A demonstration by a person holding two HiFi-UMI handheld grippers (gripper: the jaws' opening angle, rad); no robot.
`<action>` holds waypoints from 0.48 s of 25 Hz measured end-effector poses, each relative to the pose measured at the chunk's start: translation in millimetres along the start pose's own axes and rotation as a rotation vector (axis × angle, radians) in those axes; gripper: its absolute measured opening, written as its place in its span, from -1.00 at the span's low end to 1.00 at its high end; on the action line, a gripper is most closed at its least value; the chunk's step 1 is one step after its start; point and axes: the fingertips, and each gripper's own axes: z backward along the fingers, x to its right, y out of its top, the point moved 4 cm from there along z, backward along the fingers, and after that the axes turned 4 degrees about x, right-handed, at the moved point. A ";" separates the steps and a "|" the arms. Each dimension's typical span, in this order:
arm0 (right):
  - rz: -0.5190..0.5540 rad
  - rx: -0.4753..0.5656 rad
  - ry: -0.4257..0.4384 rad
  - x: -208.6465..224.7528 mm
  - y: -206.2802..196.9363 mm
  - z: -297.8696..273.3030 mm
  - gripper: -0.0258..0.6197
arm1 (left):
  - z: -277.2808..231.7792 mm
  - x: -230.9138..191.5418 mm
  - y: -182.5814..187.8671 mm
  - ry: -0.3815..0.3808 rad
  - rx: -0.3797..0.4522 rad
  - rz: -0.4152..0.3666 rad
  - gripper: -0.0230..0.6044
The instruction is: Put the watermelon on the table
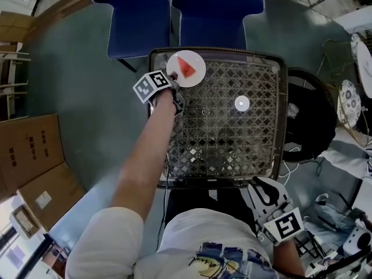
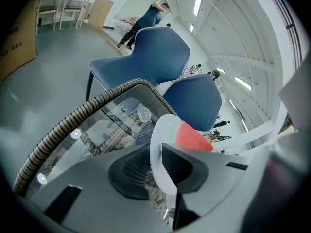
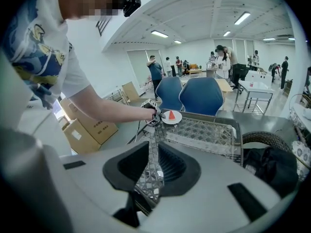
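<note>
A red watermelon slice (image 1: 186,67) lies on a small white plate (image 1: 196,78) at the far left corner of the glass-topped lattice table (image 1: 279,115). My left gripper (image 1: 173,81) is shut on the plate's near rim. Its own view shows the plate (image 2: 163,135) edge-on between the jaws, with the watermelon slice (image 2: 192,139) on top and the table rim (image 2: 73,120) below. I cannot tell whether the plate touches the glass. My right gripper (image 1: 264,193) hangs off the table's front right corner, shut, holding nothing. From there the plate (image 3: 171,117) is seen far off.
Two blue chairs (image 1: 139,16) (image 1: 218,10) stand behind the table. A small white disc (image 1: 242,103) lies on the glass. A black round object (image 1: 314,115) sits right of the table, and cardboard boxes (image 1: 29,150) are on the floor at left.
</note>
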 end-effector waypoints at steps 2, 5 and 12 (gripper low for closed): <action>-0.003 0.021 -0.001 -0.9 2.0 3.7 -0.72 | 1.2 1.2 0.7 0.022 0.002 -0.017 -0.68; -0.024 0.037 0.007 -3.8 2.5 10.0 -0.72 | 4.2 1.5 0.7 0.065 0.005 -0.052 -0.63; -0.032 0.053 -0.029 3.4 -2.1 18.4 -0.72 | 8.6 -2.5 3.6 0.150 0.064 -0.076 -0.60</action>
